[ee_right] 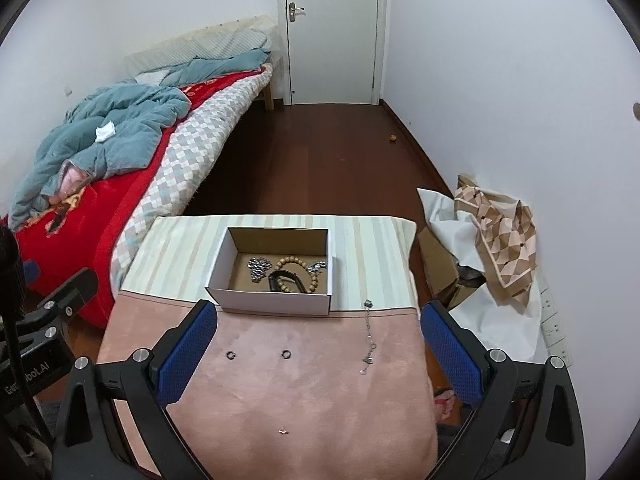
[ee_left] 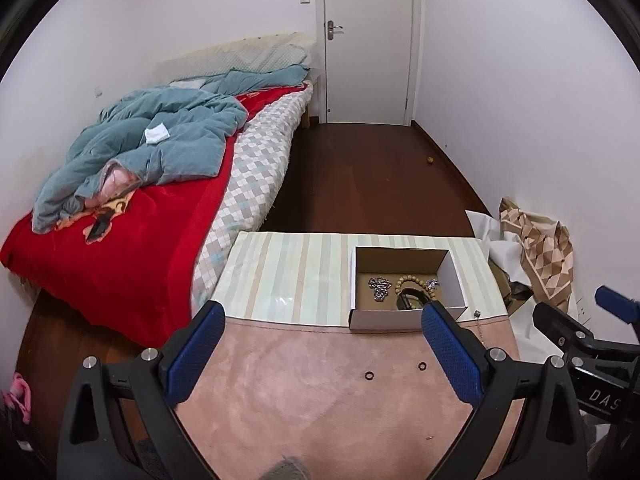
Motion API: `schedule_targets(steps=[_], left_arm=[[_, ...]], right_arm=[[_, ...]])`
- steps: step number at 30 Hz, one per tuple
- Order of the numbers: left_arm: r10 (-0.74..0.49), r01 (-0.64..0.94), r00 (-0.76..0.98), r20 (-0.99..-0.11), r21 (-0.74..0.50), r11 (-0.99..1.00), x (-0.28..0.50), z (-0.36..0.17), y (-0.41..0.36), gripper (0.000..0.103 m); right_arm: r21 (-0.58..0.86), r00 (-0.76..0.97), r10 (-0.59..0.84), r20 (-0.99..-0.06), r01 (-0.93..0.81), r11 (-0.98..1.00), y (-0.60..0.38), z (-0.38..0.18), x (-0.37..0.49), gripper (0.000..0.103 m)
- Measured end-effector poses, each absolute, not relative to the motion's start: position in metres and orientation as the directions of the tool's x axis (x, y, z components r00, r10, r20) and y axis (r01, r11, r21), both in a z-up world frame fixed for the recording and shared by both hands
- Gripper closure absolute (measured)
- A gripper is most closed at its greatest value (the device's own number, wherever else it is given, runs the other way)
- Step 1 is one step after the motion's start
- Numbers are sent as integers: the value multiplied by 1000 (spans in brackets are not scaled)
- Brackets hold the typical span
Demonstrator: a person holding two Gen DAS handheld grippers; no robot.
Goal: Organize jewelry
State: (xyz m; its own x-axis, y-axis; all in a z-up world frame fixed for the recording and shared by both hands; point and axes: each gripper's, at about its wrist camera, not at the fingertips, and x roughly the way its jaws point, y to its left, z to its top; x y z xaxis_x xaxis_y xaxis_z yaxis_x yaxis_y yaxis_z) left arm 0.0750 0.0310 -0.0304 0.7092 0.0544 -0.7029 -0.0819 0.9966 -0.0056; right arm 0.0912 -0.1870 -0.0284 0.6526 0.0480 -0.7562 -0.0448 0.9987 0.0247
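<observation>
Bench [ee_right: 280, 400] with pink suede-like cover on its near part and a striped cloth [ee_right: 168, 252] on its far part. White cardboard box [ee_right: 272, 300], open-topped, stands on the striped cloth at the seam between the two covers; inside it lie a silver chain [ee_right: 258, 268] at left, a wooden bead bracelet [ee_right: 298, 264] in the middle, a black band [ee_right: 280, 282] overlapping the beads, and a small silver piece [ee_right: 318, 267] at right. Silver bracelet [ee_right: 369, 336], stretched out straight, lies on the bench just right of the box, crossing from striped cloth onto pink cover. Two small dark rings [ee_right: 231, 355] and [ee_right: 285, 354] rest apart from each other on the pink cover, near the box front. One tiny metal item [ee_right: 283, 432], too small to identify, lies nearer the viewer. Left gripper [ee_left: 322, 350] hovers above the pink cover, jaws wide apart, nothing between them. Right gripper [ee_right: 318, 350] likewise above the bench, jaws wide apart and empty. Bed [ee_left: 132, 248] with red blanket and blue-grey quilt stands at left; closed white door [ee_left: 368, 40] at far end; patterned fabric [ee_right: 500, 240] heaped on floor at right.
</observation>
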Motion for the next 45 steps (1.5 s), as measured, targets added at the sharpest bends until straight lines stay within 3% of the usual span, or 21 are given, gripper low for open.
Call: schedule_targets(steps=[6, 10, 11, 14, 15, 20, 25, 31, 34, 36, 37, 45], left_arm=[[171, -175, 672, -720, 69, 982, 89, -67, 29, 3], [195, -195, 602, -774, 93, 976, 106, -110, 30, 3], [202, -204, 571, -796, 101, 974, 111, -125, 30, 3], [208, -199, 503, -839, 122, 972, 121, -161, 29, 3], [213, -195, 484, -849, 133, 972, 123, -171, 29, 3], [242, -179, 404, -882, 183, 967, 135, -212, 31, 3], [237, -199, 376, -896, 172, 965, 155, -232, 38, 3], [226, -208, 342, -912, 161, 965, 180, -247, 41, 3], [217, -204, 332, -918, 155, 967, 183, -251, 43, 3], [203, -206, 322, -924, 141, 968, 180, -253, 44, 3], [194, -204, 321, -927, 133, 970, 178, -253, 44, 3], [99, -99, 323, -941, 70, 993, 146, -258, 31, 3]], right_arm=[[90, 624, 39, -781, 51, 995, -229, -56, 106, 0], [76, 546, -19, -837, 151, 986, -271, -110, 124, 0], [72, 524, -27, -851, 168, 983, -279, -125, 128, 2], [105, 435, 13, -900, 188, 977, -296, -178, 140, 29], [119, 416, 30, -909, 191, 974, -300, -192, 142, 32], [140, 368, 65, -928, 180, 974, -296, -245, 153, 33], [132, 417, 69, -906, 123, 984, -287, -258, 190, 33], [45, 440, 19, -898, 50, 998, -270, -271, 236, 45], [0, 457, -6, -890, 12, 1000, -263, -277, 246, 57], [-11, 478, -6, -878, -7, 1000, -259, -277, 248, 87], [-17, 481, -11, -877, -8, 1000, -257, -277, 248, 90], [43, 458, 36, -888, 6, 999, -257, -263, 213, 91]])
